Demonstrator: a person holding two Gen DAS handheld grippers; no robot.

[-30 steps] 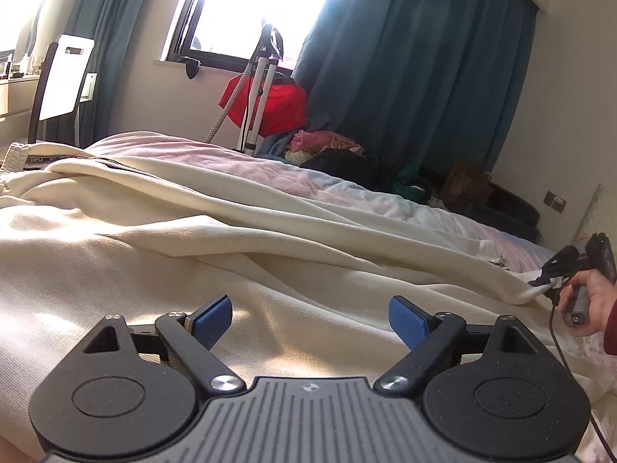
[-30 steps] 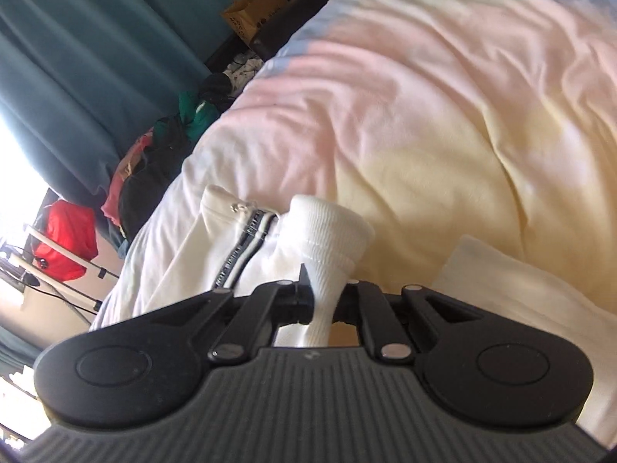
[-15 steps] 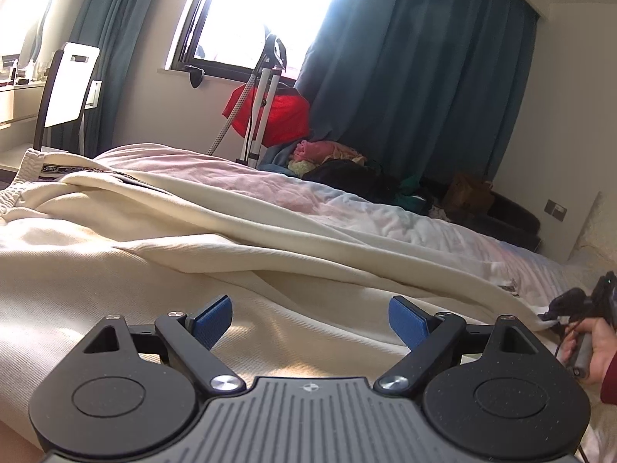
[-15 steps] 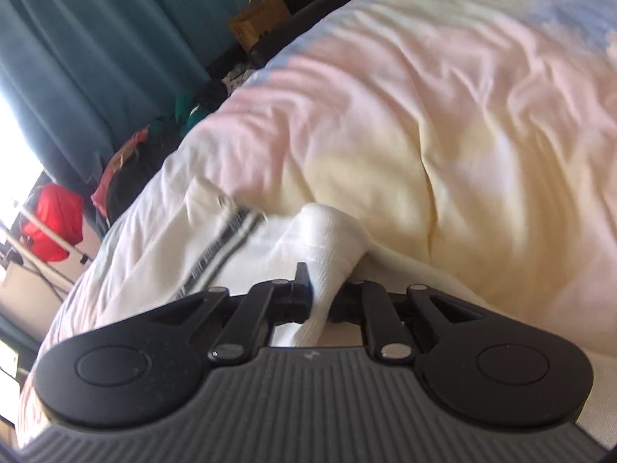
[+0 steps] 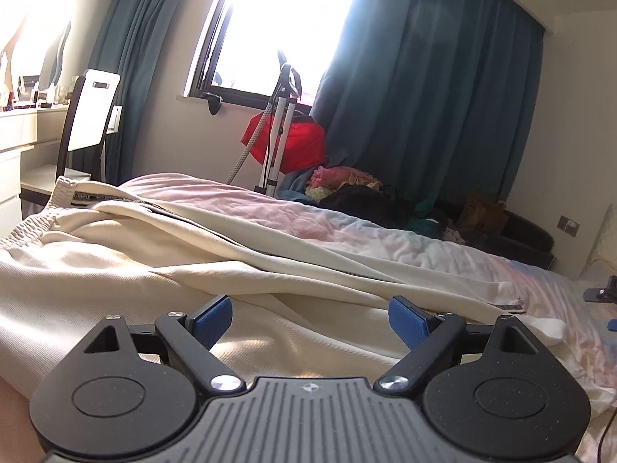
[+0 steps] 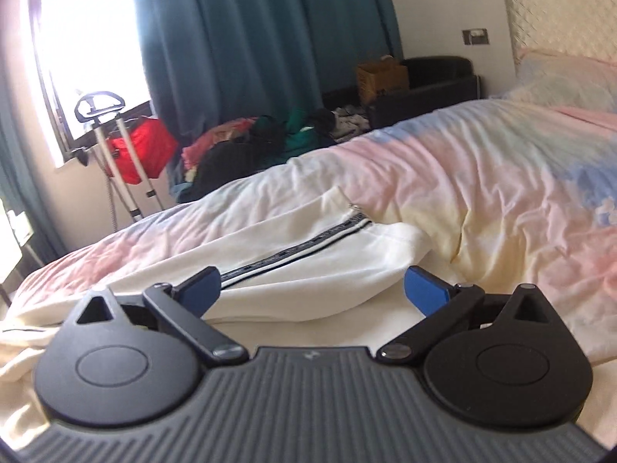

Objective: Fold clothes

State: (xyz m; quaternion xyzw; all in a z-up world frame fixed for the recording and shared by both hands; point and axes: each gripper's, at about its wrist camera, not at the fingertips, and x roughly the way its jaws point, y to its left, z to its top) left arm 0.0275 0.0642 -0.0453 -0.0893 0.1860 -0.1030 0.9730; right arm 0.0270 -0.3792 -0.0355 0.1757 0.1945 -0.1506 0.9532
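Cream trousers (image 5: pixel 162 270) with a dark striped side band lie stretched across the bed, waistband at the far left, leg ends at the right. In the left wrist view my left gripper (image 5: pixel 310 318) hovers open just above the cloth, nothing between its blue pads. In the right wrist view the trouser leg end (image 6: pixel 347 247) with its striped band (image 6: pixel 293 249) rests on the bedcover in front of my right gripper (image 6: pixel 312 289). Its jaws are opening and stand wide, with nothing pressed between the pads. A bit of the right gripper (image 5: pixel 601 292) shows at the left view's right edge.
The pastel pink, blue and yellow bedcover (image 6: pixel 482 177) spreads to the right, with a pillow (image 6: pixel 567 77) at the headboard. Beyond the bed stand a garment steamer (image 5: pixel 281 123), a pile of clothes (image 5: pixel 347 185), teal curtains (image 5: pixel 424 88), a cardboard box (image 6: pixel 381 77) and a chair (image 5: pixel 90 115).
My right gripper let go of the white trouser cuff, opened wide, rolled level and drew back from it. The left gripper rose a little and stayed open.
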